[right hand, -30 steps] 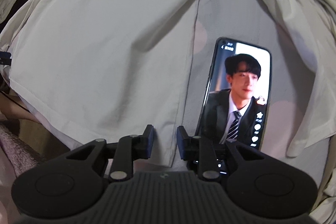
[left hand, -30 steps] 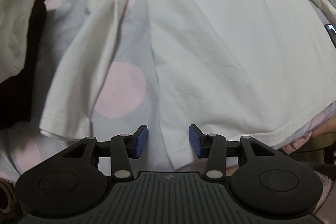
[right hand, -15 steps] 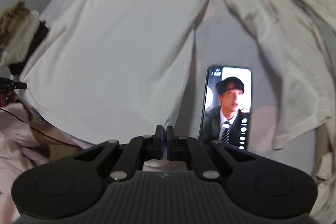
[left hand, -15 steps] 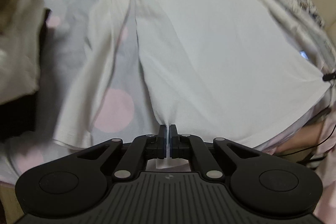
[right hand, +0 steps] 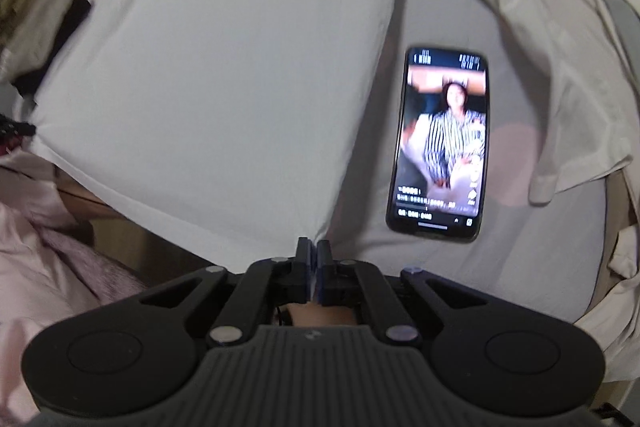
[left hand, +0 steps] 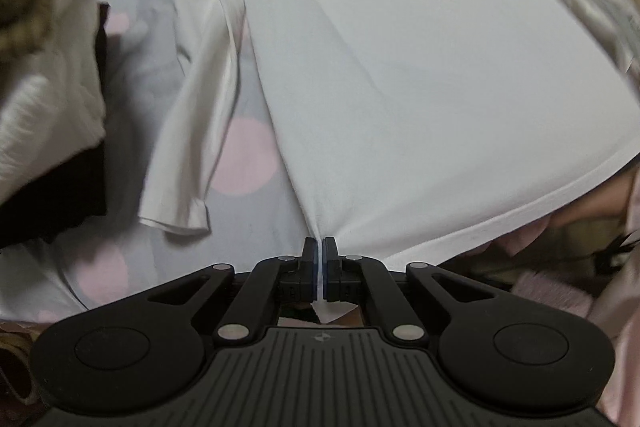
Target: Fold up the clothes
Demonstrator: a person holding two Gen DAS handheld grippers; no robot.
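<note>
pinching the white shirt [left hand: 420, 87] hem corners, your left hand-held gripper [left hand: 319, 259] and right hand-held gripper [right hand: 313, 257] could sweep fabric over the phone [right hand: 440, 143] beside it on the bed [right hand: 448, 7].

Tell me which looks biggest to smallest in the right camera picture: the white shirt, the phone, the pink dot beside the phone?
1. white shirt
2. phone
3. pink dot, faint and partly covered by a sleeve, so its full size is unsure.
</note>
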